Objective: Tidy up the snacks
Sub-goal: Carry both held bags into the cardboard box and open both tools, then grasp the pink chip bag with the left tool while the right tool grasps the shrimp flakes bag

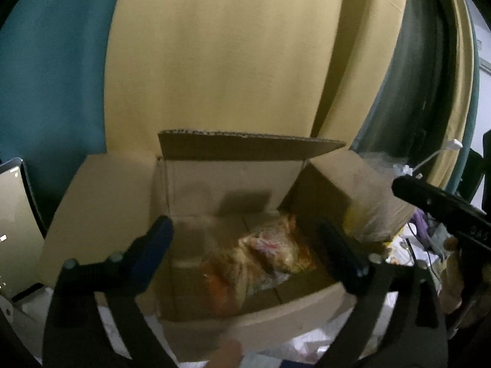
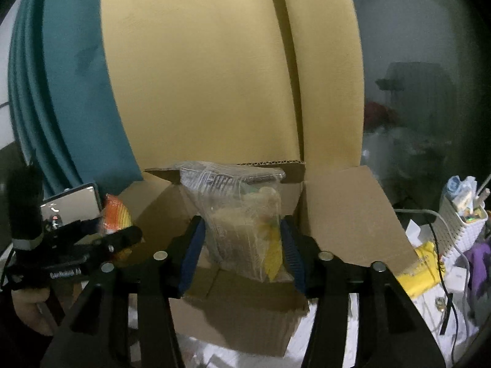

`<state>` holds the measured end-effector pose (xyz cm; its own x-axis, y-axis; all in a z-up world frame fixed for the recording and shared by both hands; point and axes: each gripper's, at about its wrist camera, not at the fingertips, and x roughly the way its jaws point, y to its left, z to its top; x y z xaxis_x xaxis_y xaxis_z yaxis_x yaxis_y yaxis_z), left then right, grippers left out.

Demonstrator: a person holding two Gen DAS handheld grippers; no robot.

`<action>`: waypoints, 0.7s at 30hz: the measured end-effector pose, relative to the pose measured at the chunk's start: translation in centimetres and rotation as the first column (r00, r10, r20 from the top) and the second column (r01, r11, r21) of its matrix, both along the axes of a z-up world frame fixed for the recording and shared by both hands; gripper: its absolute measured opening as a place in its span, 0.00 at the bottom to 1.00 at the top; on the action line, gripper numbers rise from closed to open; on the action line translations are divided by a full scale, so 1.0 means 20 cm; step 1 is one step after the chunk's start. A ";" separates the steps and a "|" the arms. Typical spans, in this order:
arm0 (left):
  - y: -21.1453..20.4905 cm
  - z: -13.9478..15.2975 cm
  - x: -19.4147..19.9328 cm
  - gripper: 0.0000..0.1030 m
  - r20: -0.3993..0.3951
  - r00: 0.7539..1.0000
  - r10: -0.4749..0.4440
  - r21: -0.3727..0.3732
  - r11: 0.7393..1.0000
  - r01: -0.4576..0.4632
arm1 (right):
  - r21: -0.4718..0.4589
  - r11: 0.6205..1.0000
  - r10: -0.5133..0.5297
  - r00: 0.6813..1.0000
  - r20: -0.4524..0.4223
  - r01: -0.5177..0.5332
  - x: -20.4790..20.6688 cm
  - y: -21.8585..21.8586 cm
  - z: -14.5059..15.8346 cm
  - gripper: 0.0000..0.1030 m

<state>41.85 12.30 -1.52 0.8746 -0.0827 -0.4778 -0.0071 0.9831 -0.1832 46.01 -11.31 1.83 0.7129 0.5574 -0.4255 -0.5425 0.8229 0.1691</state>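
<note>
An open cardboard box (image 1: 101, 202) stands in front of me with its flaps up. On its floor lies an orange and clear snack bag (image 1: 260, 257). My left gripper (image 1: 245, 245) hangs over the box, open wide, with nothing between its pads. My right gripper (image 2: 242, 245) is above the box (image 2: 343, 214) with a clear bag of snacks (image 2: 239, 214) upright between its fingers. The pads stand just off the bag's sides, with a thin gap at the left one. In the right wrist view my left gripper (image 2: 116, 228) is at the left, with an orange and yellow pack (image 2: 115, 211) behind its fingers.
Yellow cushions (image 2: 199, 76) and teal fabric (image 2: 76, 92) rise close behind the box. A phone (image 1: 15, 220) leans at the left. To the right stand a white basket (image 2: 457, 230), cables, a yellow packet (image 2: 423, 270) and loose clutter on a white surface.
</note>
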 end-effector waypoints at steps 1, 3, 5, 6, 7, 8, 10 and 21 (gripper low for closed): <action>0.00 0.00 -0.01 0.96 0.004 1.000 -0.008 -0.004 1.000 0.008 | 0.004 1.000 -0.002 1.000 -0.001 0.002 0.01 0.00 0.01 0.70; 0.00 0.01 -0.03 0.96 0.011 1.000 -0.005 -0.002 1.000 0.005 | 0.020 1.000 0.004 1.000 -0.001 -0.004 0.00 0.01 0.03 0.76; 0.02 0.02 -0.05 0.96 0.016 1.000 -0.001 -0.010 1.000 0.001 | 0.018 1.000 0.004 1.000 0.003 -0.004 -0.04 0.00 0.04 0.77; 0.02 0.03 -0.08 0.96 0.019 1.000 -0.001 -0.014 1.000 0.001 | 0.012 1.000 0.004 1.000 0.006 -0.004 -0.06 0.00 0.04 0.77; 0.01 0.05 -0.12 0.96 0.026 1.000 -0.001 -0.014 1.000 0.001 | 0.008 1.000 0.005 1.000 0.009 -0.005 -0.09 0.00 0.04 0.77; 0.01 0.06 -0.15 0.96 0.032 0.999 0.001 -0.008 1.000 -0.001 | 0.004 1.000 0.007 1.000 0.013 -0.007 -0.12 -0.01 0.05 0.77; 0.00 0.09 -0.22 0.96 0.043 0.999 0.004 0.001 1.000 -0.004 | -0.005 1.000 0.011 1.000 0.022 -0.011 -0.19 -0.03 0.05 0.77; -0.12 0.10 -0.65 0.96 0.056 0.998 -0.009 -0.020 1.000 0.010 | -0.012 1.000 0.003 1.000 0.023 -0.003 -0.50 -0.17 0.01 0.77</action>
<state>28.84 9.96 0.55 0.8990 -0.1001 -0.4263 0.0128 0.9791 -0.2030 35.96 -14.70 2.08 0.7207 0.5547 -0.4158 -0.5486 0.8231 0.1471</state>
